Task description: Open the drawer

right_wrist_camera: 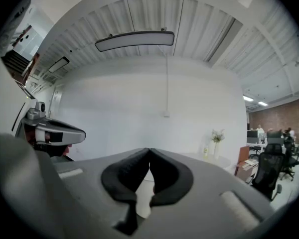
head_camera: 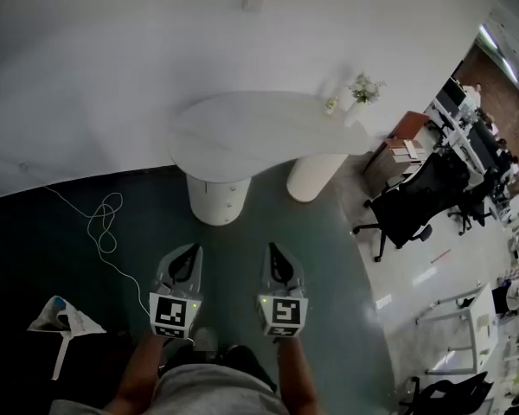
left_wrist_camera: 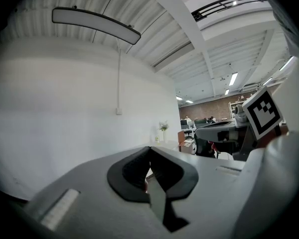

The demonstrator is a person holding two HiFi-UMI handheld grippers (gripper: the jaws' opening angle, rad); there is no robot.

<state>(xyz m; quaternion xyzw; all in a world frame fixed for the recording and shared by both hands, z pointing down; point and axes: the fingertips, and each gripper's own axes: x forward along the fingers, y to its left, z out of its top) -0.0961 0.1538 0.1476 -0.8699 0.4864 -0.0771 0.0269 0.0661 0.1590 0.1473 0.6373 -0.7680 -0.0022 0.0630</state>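
Observation:
A curved white table point(head_camera: 242, 128) stands against the white wall ahead of me. Under its left end is a round white pedestal point(head_camera: 216, 199); I cannot make out a drawer front on it from here. Both grippers are held close to my body, well short of the table and pointing toward it. The left gripper point(head_camera: 191, 250) is shut with nothing between its jaws, and in its own view the left gripper point(left_wrist_camera: 149, 149) shows the tips meeting. The right gripper point(head_camera: 272, 248) is also shut and empty, as the right gripper point(right_wrist_camera: 149, 150) shows in its own view.
A second pedestal point(head_camera: 316, 175) holds up the table's right side. A vase of flowers point(head_camera: 362, 89) stands on the right end. A black office chair point(head_camera: 415, 201) is to the right. A white cable point(head_camera: 104, 223) and a white bag point(head_camera: 62, 318) lie on the floor to the left.

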